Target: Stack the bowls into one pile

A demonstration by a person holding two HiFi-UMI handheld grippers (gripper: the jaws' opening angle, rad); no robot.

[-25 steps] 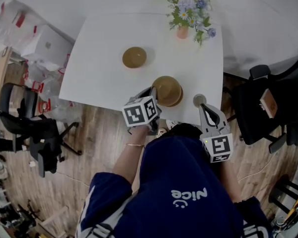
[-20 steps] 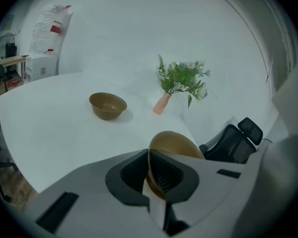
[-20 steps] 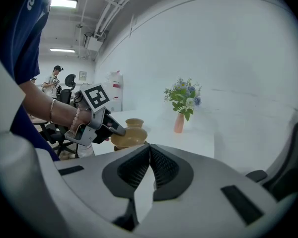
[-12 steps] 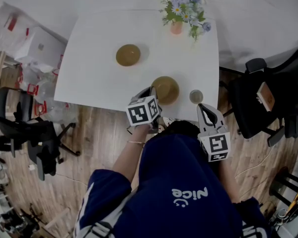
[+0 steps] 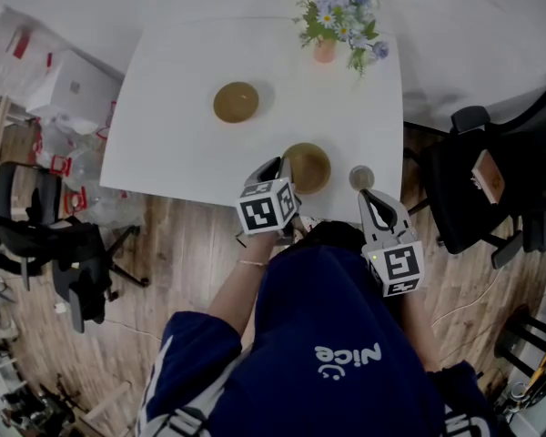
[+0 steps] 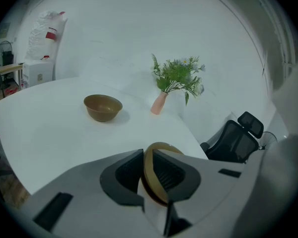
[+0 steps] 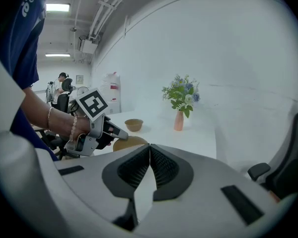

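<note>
Jaws of the down-tilted left gripper (image 6: 148, 157) have just been opening around the bowl (image 5: 309, 167) rim; right gripper (image 7: 150, 150) jaws together.

Brown bowl (image 5: 236, 102), white table (image 5: 168, 130), pink vase (image 5: 323, 52), navy shirt (image 5: 346, 308)

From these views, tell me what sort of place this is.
Probably an office or lab workspace: black swivel chairs stand round a plain white table on wood flooring, cartons and plastic bags are piled beside it, and strip lights run along the ceiling.
</note>
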